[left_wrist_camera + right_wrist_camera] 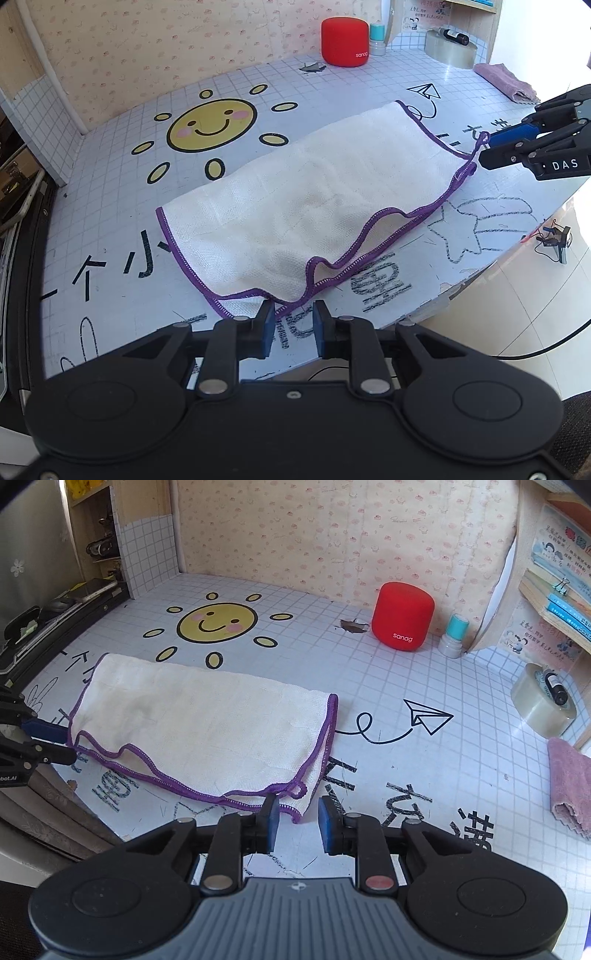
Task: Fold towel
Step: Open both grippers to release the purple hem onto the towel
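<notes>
A cream towel point(295, 206) with purple trim lies folded in half on the patterned table; it also shows in the right wrist view point(199, 734). My left gripper point(293, 325) is open, its fingertips at the towel's near corner, one pad touching the hem. My right gripper point(297, 818) is open at the opposite near corner, beside the purple hanging loop point(299, 790). Each gripper shows in the other's view, the right one point(491, 147) and the left one point(51, 742), both at towel corners with nothing clamped.
A red speaker point(402, 616), a small teal-capped jar point(454, 635) and a tape roll point(543, 709) stand at the back right. A folded pink cloth point(570, 786) lies at the right. The table's front edge point(480, 273) runs close behind the towel's hem.
</notes>
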Available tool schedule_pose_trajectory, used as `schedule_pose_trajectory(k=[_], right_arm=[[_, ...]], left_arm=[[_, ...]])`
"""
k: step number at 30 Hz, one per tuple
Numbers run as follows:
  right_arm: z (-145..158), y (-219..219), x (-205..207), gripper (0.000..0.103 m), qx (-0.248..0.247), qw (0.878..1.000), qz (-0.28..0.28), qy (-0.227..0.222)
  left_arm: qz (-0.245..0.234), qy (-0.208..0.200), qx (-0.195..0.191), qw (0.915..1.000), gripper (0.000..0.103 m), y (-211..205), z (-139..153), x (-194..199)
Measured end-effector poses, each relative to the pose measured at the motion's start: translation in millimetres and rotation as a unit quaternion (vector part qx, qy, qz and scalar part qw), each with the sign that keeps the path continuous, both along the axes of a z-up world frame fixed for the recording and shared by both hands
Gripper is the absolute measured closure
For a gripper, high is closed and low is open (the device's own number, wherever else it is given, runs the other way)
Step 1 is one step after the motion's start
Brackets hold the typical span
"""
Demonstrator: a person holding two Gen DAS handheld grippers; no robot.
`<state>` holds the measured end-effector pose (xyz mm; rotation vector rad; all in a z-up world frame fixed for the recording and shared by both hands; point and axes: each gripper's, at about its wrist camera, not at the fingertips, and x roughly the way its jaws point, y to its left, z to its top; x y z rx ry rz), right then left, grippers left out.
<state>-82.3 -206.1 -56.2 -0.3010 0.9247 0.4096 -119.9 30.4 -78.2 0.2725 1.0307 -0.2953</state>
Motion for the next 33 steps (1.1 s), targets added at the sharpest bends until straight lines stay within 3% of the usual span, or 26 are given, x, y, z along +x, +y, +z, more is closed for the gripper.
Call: schedule_pose_trajectory(k=[5, 10, 16, 23, 33], right_arm=[[-1.6, 4.3, -0.3, 0.068, 0.002, 1.000, 0.008, -0.003], [2.7, 1.4, 5.4, 0.067, 0.046, 0.999, -0.012, 0.004], [-1.6, 9.1, 2.9, 0.066, 0.013, 1.000, 0.008, 0.000], [-1.0, -0.9, 5.4, 0.066, 0.052, 0.998, -0.017, 0.022], [-8.0, 6.3, 14.2, 0.066, 0.072, 0.996, -0.039, 0.041]], left_arm=[[-0.008, 0.001, 0.008, 0.9999, 0.075, 0.6, 0.5, -3.6], [-0.001, 0.012, 0.011, 0.9999, 0.075, 10.0, 0.4, -4.4], [0.000, 0.008, 0.011, 0.9999, 0.075, 8.9, 2.5, -6.1], [-0.006, -0.008, 0.001, 1.0000, 0.075, 3.1, 16.3, -10.7], [-0.009, -0.036, -0.007, 0.9993, 0.069, -15.9, 28.5, 24.7]])
